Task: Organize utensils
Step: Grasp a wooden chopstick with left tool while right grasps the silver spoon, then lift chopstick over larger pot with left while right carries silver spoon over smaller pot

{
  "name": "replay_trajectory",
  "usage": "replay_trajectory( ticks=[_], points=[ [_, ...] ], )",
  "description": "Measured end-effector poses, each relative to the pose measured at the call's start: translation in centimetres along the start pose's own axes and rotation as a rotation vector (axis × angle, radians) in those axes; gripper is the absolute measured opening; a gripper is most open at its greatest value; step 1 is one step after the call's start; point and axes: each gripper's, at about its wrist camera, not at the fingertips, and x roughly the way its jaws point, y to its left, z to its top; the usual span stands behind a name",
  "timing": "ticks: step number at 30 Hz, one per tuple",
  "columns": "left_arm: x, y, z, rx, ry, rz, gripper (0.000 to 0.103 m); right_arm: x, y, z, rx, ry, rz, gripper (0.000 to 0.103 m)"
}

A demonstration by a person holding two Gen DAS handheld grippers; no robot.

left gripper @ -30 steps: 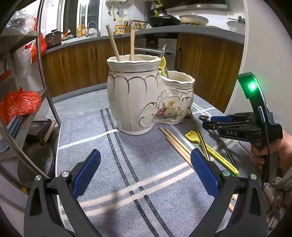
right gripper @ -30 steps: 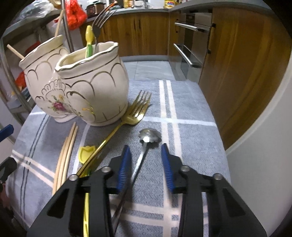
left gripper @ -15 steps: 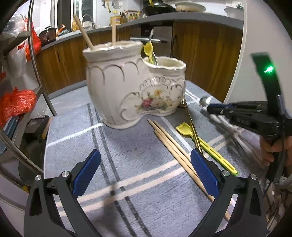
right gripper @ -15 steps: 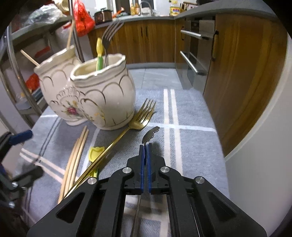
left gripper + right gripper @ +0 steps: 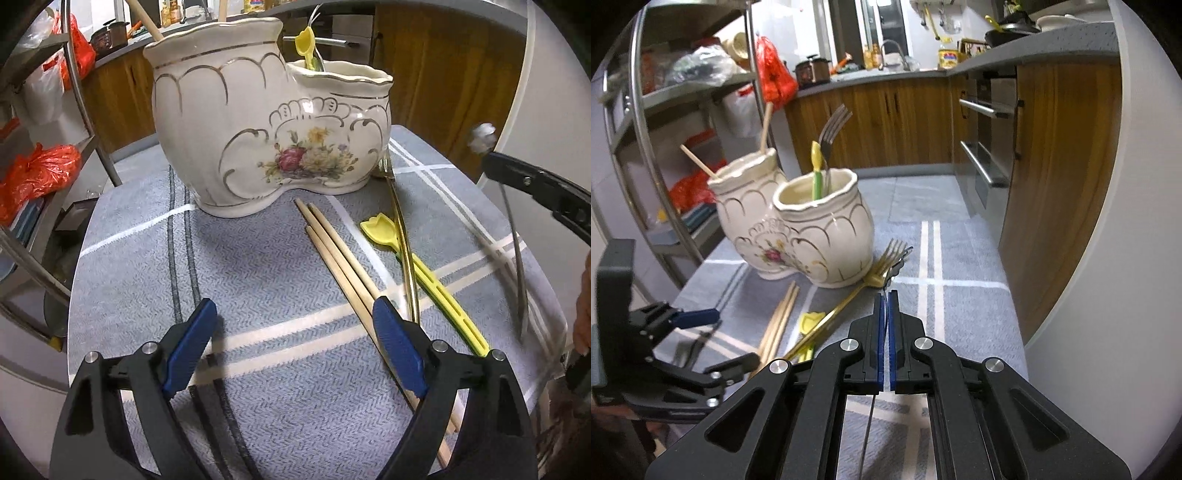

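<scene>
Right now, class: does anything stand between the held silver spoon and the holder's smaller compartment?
Nothing visible blocks it. The right hand-held gripper holds the silver spoon above the gold fork; the smaller compartment, holding a fork and yellow spoon, has room.

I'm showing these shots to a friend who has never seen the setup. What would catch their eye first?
Probably the cream ceramic holder with gold trim and painted flowers, standing mid-table on the grey striped cloth. Next, the loose utensils in front of it: wooden chopsticks, a gold fork and a yellow spoon. Then the right tool, shut on a thin silver spoon raised above the cloth.
</scene>
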Motion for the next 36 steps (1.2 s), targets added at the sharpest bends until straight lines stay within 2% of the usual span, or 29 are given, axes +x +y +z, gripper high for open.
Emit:
replay_trajectory(
  ticks=[3,5,8,15,17,20,24,29,33,36],
  points=[
    [0.1,-0.4,0.3,-0.020,0.006,0.019,0.078,-0.2,-0.1,0.0,0.002,-0.012,0.019,0.003],
    [0.2,-0.4,0.6,-0.029,0.011,0.017,0.063,-0.5,-0.2,-0.1,0.005,-0.019,0.028,0.003],
    [0.2,-0.6,0.8,-0.030,0.032,0.005,0.050,-0.9,-0.4,-0.3,0.012,-0.027,0.041,0.003],
    [0.0,-2.5,1.0,0.030,0.059,-0.010,0.043,-1.3,-0.7,-0.6,0.022,-0.044,0.058,0.003],
    [0.0,-2.4,1.1,0.044,0.052,-0.021,0.018,-1.5,-0.5,-0.6,0.018,-0.052,0.064,0.003],
    [0.0,-1.4,1.3,0.032,0.062,-0.052,0.007,-2.2,-0.3,-0.7,0.005,-0.077,0.073,0.003],
    [-0.3,0.5,1.1,0.000,0.063,-0.109,0.006,-3.2,-0.1,-0.6,-0.005,-0.117,0.079,0.003],
    [-2.3,2.4,0.3,0.016,-0.013,-0.162,0.006,-4.5,0.4,-0.1,-0.024,-0.179,0.077,0.003],
    [-5.2,3.6,-0.3,0.020,-0.164,-0.255,0.006,-5.1,0.9,0.2,-0.035,-0.217,0.071,0.003],
    [-7.0,3.7,-1.0,0.072,-0.270,-0.235,0.006,-5.3,1.7,0.4,-0.047,-0.238,0.068,0.003]
  ],
)
